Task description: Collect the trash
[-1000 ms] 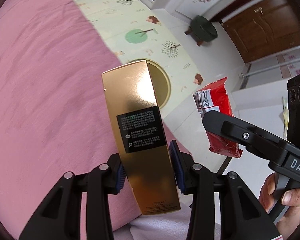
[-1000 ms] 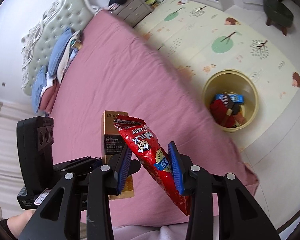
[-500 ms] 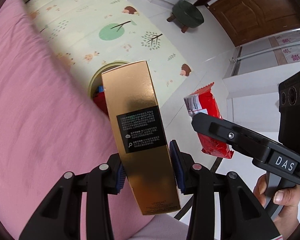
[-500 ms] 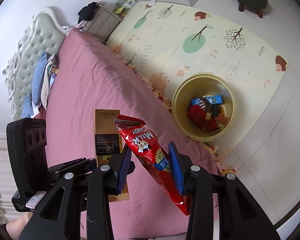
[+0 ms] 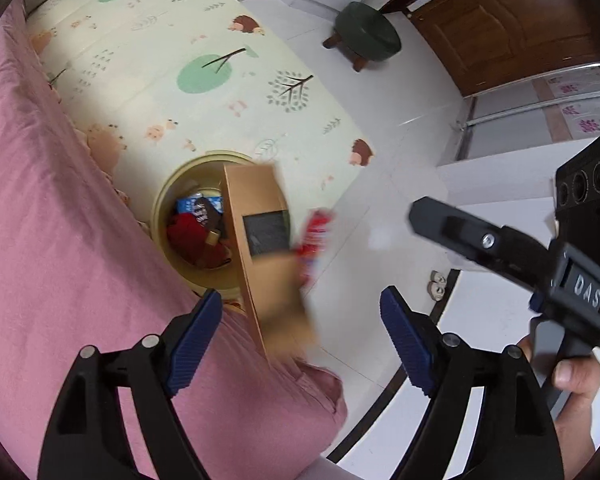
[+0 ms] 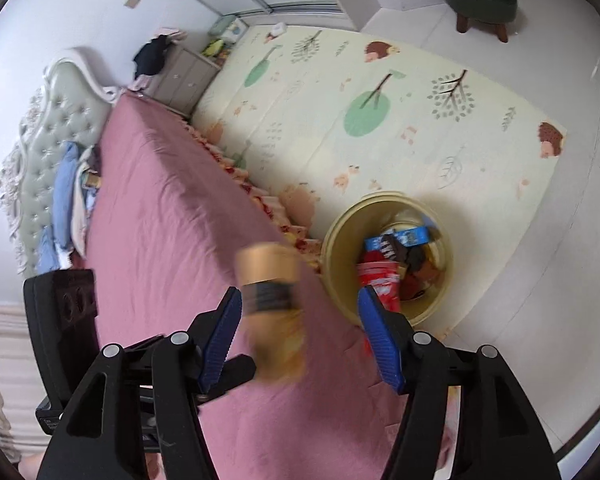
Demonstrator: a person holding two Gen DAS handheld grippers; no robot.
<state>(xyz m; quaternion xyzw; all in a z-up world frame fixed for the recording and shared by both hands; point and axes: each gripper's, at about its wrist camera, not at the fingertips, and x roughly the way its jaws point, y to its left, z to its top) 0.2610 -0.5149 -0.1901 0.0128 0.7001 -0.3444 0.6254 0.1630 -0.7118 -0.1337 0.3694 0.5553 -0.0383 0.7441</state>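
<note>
My left gripper (image 5: pixel 300 340) is open and empty. A gold carton (image 5: pixel 266 256) with a black label falls blurred in mid-air above the yellow bin (image 5: pixel 166 200); it also shows in the right wrist view (image 6: pixel 272 308). My right gripper (image 6: pixel 300 332) is open and empty. A red candy bag (image 6: pixel 382 282) drops by the yellow bin (image 6: pixel 340 224), which holds red and blue wrappers. The bag shows blurred in the left wrist view (image 5: pixel 314 240). The right gripper's body (image 5: pixel 520 252) is at the right there.
The pink bed (image 6: pixel 168 232) fills the left, with its edge beside the bin. A patterned play mat (image 6: pixel 360 100) lies under the bin. A green stool (image 5: pixel 366 34) stands near a brown door (image 5: pixel 512 20). A nightstand (image 6: pixel 180 80) stands by the headboard.
Both grippers opened. The gold carton left my left gripper and the red candy bag left my right gripper; both are falling toward the bin. Both views swung further over the bin.
</note>
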